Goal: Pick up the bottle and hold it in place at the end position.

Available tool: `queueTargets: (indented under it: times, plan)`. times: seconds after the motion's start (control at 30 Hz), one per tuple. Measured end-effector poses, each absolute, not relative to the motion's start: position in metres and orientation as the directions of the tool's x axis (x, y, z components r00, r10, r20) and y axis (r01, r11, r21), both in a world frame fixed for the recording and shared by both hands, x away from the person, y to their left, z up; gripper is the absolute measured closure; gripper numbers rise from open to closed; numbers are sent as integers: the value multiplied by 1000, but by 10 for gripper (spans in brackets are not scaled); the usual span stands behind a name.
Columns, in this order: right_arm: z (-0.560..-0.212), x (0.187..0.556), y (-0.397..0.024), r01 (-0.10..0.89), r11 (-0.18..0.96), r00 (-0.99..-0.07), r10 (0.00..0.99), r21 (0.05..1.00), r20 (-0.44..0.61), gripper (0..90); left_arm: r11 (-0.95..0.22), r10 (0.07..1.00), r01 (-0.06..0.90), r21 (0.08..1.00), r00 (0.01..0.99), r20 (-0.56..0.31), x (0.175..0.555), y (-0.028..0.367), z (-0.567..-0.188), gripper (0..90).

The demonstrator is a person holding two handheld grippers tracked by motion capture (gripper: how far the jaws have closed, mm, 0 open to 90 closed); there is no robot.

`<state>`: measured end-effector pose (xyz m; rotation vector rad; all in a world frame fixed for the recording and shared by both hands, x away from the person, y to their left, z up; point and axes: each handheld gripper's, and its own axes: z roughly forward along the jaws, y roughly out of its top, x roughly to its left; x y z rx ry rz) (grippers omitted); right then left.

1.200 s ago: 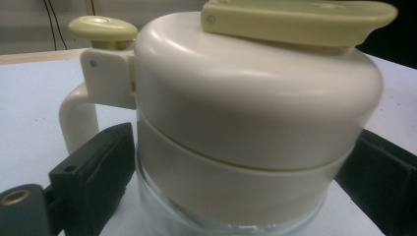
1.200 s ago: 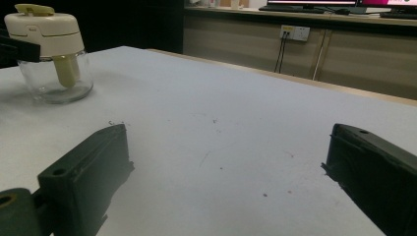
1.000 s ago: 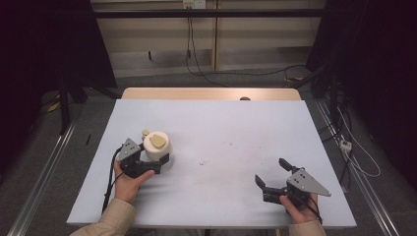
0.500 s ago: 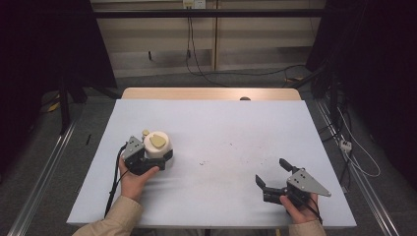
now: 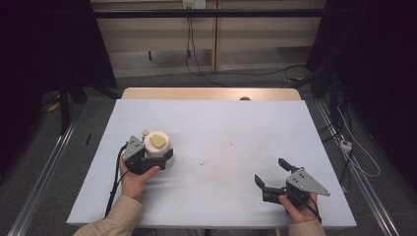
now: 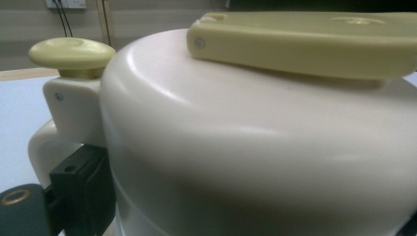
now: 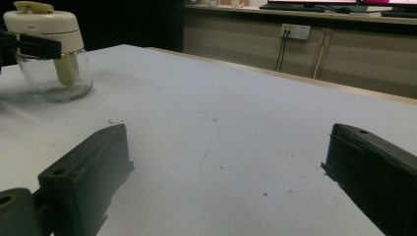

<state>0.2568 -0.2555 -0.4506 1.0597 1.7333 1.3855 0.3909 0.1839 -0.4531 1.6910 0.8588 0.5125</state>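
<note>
Left gripper (image 5: 158, 156): clamped on jar (image 5: 157, 143) near tabletop (image 5: 221, 128) left edge | change: jar carried slightly nearer since earlier | right gripper (image 5: 274, 178): spread, idle near front-right corner | judged: repositioning under way

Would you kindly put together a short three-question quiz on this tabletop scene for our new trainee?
1. True or false: the left gripper is closed around the cream lid of the glass jar.
2. Which describes the right gripper?
A. fingers spread, holding nothing
B. clamped on the jar
C. lying on its side, unheld
3. What yellowish part stands at the lid's edge, beside the flat yellow flap on top?

Key
1. True: its fingers press the lid's sides.
2. A
3. A round yellow knob.
</note>
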Motion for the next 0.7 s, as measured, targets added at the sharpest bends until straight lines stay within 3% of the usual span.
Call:
queueTargets:
  times: [0.7]
  plan:
    - [-451, 260, -254, 181, 106, -447, 894, 978, -14, 24, -93, 739, 256, 962, 665, -106, 387, 175, -440, 64]
